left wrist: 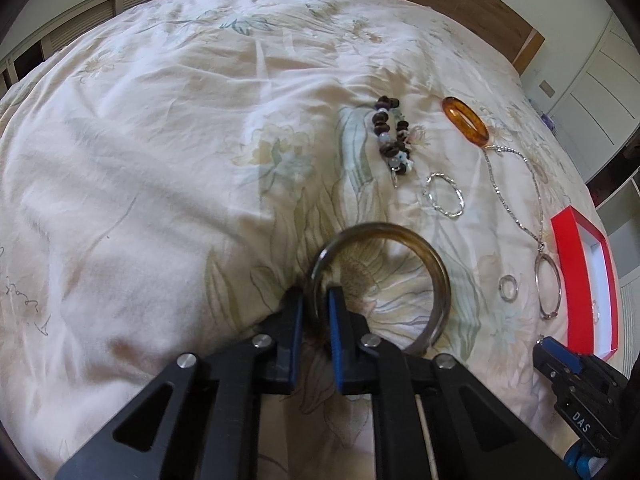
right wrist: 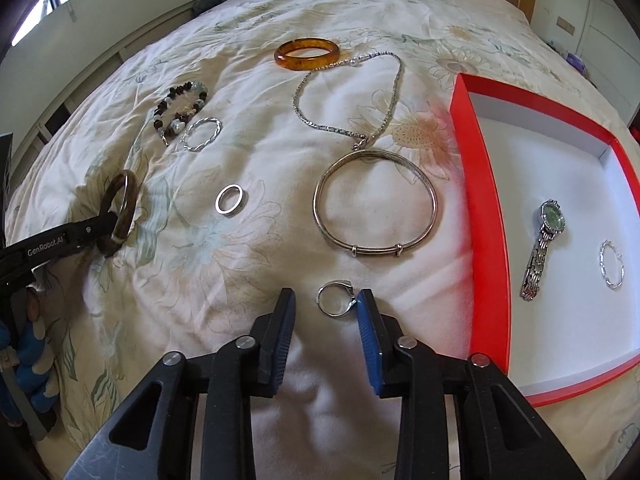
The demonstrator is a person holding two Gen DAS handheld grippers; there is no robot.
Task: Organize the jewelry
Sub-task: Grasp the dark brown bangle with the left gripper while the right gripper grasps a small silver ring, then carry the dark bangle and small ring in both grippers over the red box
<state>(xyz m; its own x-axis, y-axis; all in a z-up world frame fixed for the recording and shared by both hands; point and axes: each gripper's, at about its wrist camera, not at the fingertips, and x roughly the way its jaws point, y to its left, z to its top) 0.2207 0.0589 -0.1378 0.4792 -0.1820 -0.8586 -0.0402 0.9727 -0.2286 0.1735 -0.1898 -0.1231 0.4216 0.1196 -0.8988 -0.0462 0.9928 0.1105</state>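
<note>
My left jaws are clamped tight on the rim of the dark bangle (left wrist: pixel 424 272), one jaw inside the hoop and one outside, with the bangle standing on edge on the bed (left wrist: pixel 160 160). My right jaws sit partly open around the small silver ring (right wrist: pixel 334 298), which lies flat on the quilt between them; its right jaw is just at the ring's setting, the left one still clear, so no grip there yet.

The red box (right wrist: pixel 488 216) waits to the right, already holding a watch (right wrist: pixel 544 248) and a thin hoop (right wrist: pixel 612 264). For the ring, I'd press the tips low into the soft quilt and close slowly, or it will likely tip away. The silver bangle (right wrist: pixel 376 204), just beyond, needs avoiding.
</note>
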